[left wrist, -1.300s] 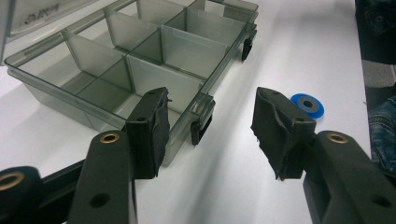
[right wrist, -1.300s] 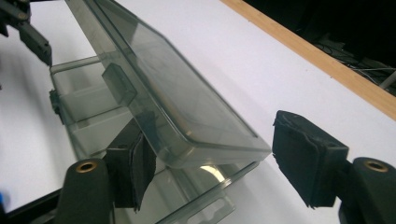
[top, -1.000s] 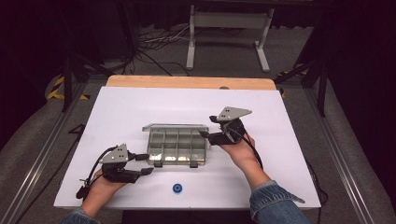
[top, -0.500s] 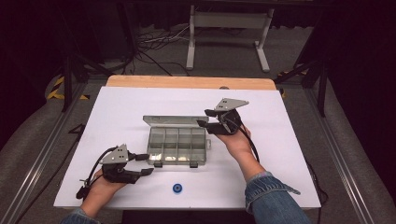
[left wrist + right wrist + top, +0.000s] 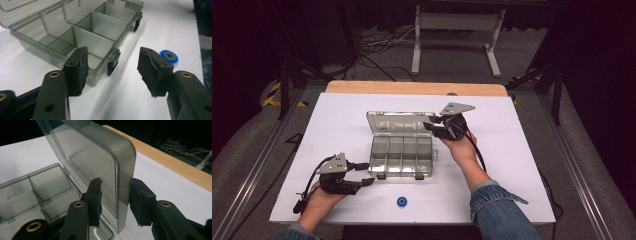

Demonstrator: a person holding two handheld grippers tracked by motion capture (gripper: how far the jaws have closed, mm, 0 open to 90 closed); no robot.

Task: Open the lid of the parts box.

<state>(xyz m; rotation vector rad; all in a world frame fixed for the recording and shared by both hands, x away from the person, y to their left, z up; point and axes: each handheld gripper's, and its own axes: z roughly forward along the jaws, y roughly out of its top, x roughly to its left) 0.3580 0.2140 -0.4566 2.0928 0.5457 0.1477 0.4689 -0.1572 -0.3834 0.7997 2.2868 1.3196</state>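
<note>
A lab: white table (image 5: 337,130), loose floor cables (image 5: 377,47), metal stand (image 5: 457,30), dark surroundings

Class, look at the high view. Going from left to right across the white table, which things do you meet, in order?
Left gripper → blue ring → right gripper. I leave out the clear compartment box, since it spans both the ring and the right gripper at its raised lid.
</note>
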